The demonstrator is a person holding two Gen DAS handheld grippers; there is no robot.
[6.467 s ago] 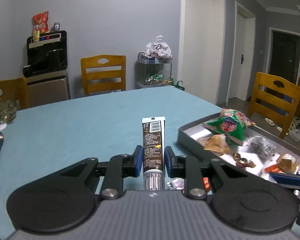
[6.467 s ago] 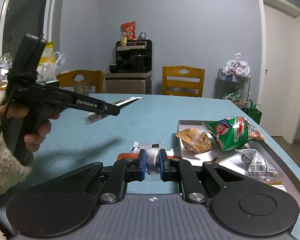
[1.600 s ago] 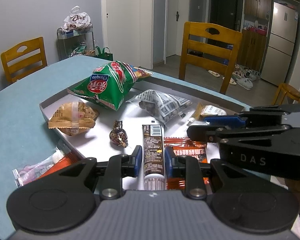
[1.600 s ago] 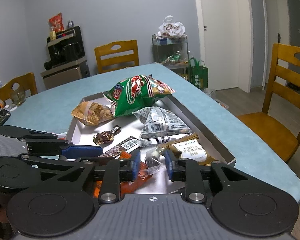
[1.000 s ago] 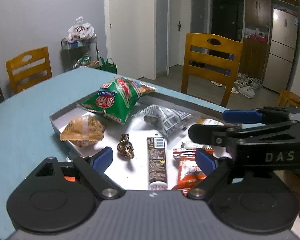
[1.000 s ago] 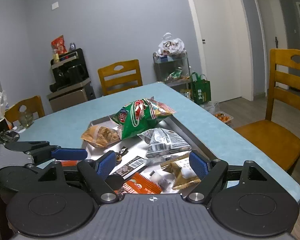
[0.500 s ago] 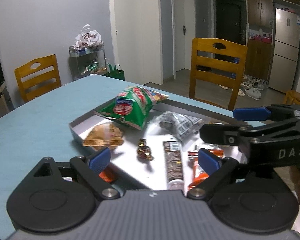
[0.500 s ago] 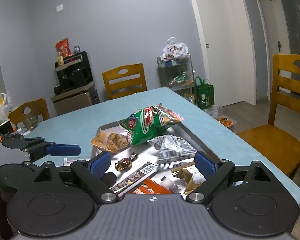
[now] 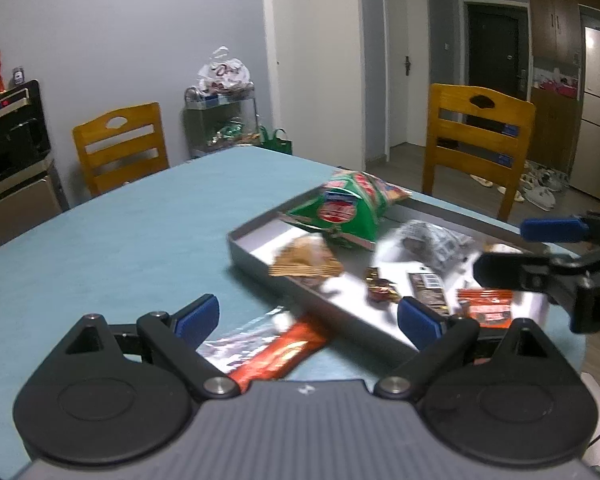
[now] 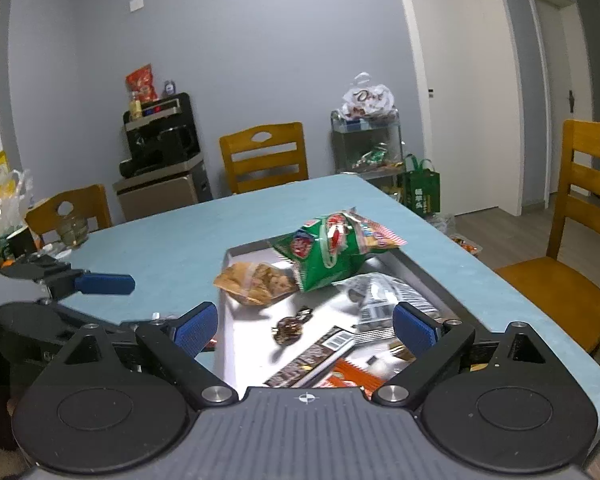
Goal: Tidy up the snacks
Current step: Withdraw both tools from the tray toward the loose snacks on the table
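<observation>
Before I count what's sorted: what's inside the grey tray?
In the tray: green chip bag, tan packet, newsprint-pattern pouch, wrapped candy, brown tube, orange packet. Near end hidden by the gripper.

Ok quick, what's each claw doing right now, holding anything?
Left claw: open, holding nothing.
Right claw: open, holding nothing; its jaws have just been opening.

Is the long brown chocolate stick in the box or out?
In. The chocolate stick lies flat on the grey box floor, beside a wrapped candy.
</observation>
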